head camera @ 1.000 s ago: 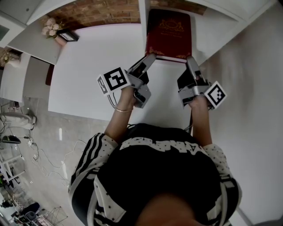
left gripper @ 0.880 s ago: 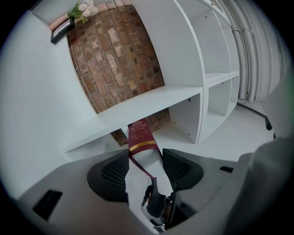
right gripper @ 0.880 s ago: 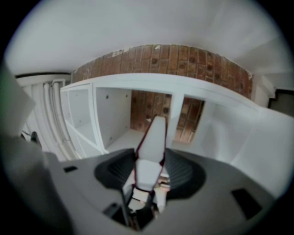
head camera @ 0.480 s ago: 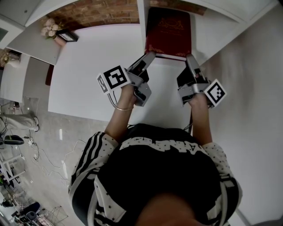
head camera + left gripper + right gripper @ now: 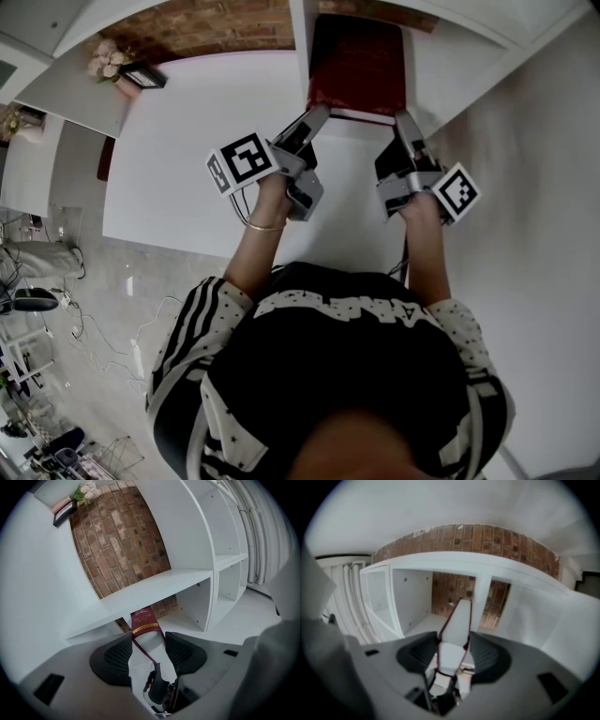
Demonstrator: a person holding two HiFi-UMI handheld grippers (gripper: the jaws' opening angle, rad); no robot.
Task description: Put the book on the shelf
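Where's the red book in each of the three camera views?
Head view: book at top centre, partway into the white shelf.
Left gripper view: book lower centre, between the jaws, gold-banded spine showing.
Right gripper view: book at centre, between the jaws, white page edge showing.
Shared landmark: brick wall behind the shelf.

Book [image 5: 358, 66] edged slightly deeper into shelf [image 5: 469, 33]; near edge now closer to shelf front. Cover darker, in shelf shadow; gold print no longer legible. Left gripper [image 5: 317, 114] and right gripper [image 5: 403, 119] a shade nearer shelf.
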